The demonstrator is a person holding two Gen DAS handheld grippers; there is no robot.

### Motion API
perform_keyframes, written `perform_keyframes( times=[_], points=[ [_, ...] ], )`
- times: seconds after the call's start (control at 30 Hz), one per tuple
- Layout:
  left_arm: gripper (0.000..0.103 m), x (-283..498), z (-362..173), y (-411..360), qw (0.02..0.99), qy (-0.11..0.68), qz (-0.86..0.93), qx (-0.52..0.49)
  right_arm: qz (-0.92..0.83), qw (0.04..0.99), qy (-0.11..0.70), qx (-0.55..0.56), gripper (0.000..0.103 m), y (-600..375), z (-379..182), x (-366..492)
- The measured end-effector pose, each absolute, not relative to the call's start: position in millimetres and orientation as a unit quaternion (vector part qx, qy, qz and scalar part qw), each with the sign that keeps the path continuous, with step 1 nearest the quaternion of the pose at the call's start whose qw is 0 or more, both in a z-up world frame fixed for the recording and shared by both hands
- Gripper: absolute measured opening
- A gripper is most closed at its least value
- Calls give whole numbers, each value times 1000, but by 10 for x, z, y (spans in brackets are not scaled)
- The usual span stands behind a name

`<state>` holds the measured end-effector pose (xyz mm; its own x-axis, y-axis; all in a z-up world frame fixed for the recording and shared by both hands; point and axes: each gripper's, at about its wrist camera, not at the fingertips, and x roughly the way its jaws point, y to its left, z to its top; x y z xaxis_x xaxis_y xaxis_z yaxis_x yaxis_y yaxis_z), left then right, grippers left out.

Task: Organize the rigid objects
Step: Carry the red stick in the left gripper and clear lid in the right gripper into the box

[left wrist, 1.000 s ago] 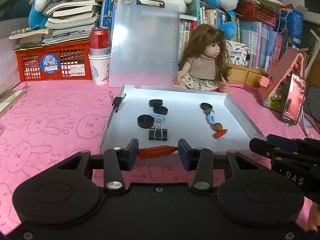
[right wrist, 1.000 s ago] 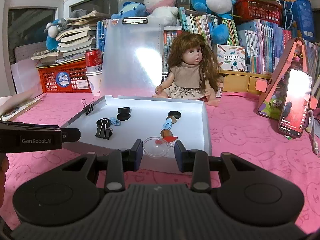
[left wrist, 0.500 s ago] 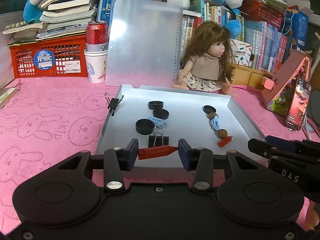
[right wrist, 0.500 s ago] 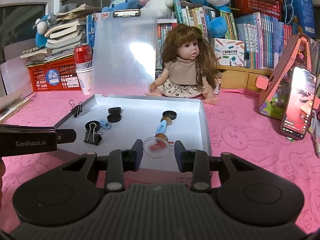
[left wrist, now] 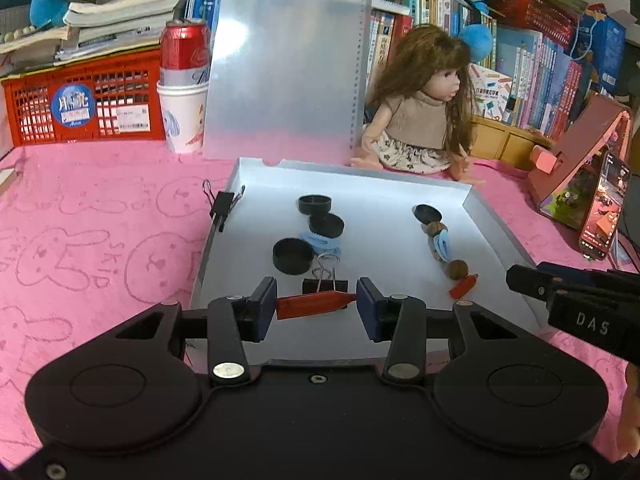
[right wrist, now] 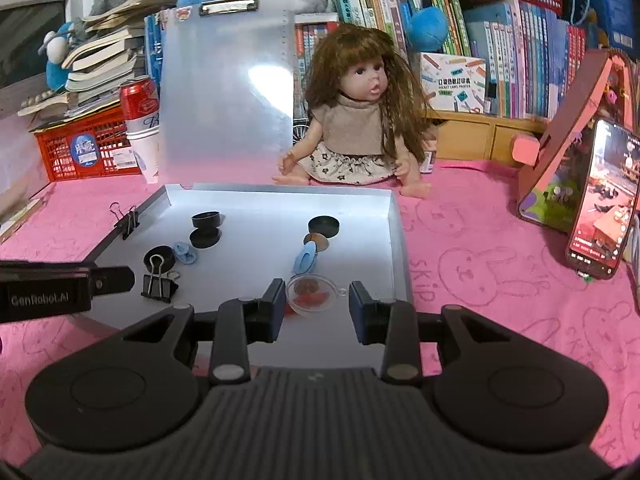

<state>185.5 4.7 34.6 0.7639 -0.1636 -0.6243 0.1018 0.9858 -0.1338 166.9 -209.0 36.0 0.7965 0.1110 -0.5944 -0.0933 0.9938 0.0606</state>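
Left tool (left wrist: 316,306) is clamped on a red pointed piece (left wrist: 314,305), held crosswise between its pads over the near edge of the grey tray (left wrist: 500,236). It is not set down yet.

Right tool (right wrist: 318,306) has a clear round capsule (right wrist: 312,293) between its pads. The capsule touches the left pad; a small tab sticks out toward the right pad, but I cannot tell if that pad presses it. It looks carried, also over the near part of the tray.

Progress, as a guess: partway. Already in the tray, left group: 3 black caps (left wrist: 293,255), a light blue piece (left wrist: 320,243), a black binder clip (left wrist: 325,280). Right group, in a rough line: 1 black cap (left wrist: 427,213), a brown round piece, a blue clip (left wrist: 441,245), a brown nut (left wrist: 457,269), another red piece (left wrist: 463,286). 1 more binder clip (left wrist: 222,208) is clipped on the tray's left wall. Left to do: place the 2 held items; no other loose small things show on the pink worktop (left wrist: 100,208).

Writing, left to right: right wrist view shows "GenRobot.AI" on the left tool's body (right wrist: 40,299). Red crate (left wrist: 84,108) has a round blue sticker, characters too small to read. Red can (left wrist: 184,46) sits in a paper cup, brand unreadable. The worktop cloth reads "SKIP" by the rabbit drawings. Left wrist view shows "DAS" on the right tool's body (left wrist: 592,326). Book spines: unreadable.
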Motion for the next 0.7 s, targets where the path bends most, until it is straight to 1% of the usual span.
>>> perform_keyframes(
  times=[0.27,0.7],
  points=[
    [42,1900,306,4,935,346,-74,-39,54,943,329,20,40,-2108,306,1734],
    [42,2083,300,-31,911,396,-108,-40,74,911,400,74,40,-2293,246,1999]
  ],
)
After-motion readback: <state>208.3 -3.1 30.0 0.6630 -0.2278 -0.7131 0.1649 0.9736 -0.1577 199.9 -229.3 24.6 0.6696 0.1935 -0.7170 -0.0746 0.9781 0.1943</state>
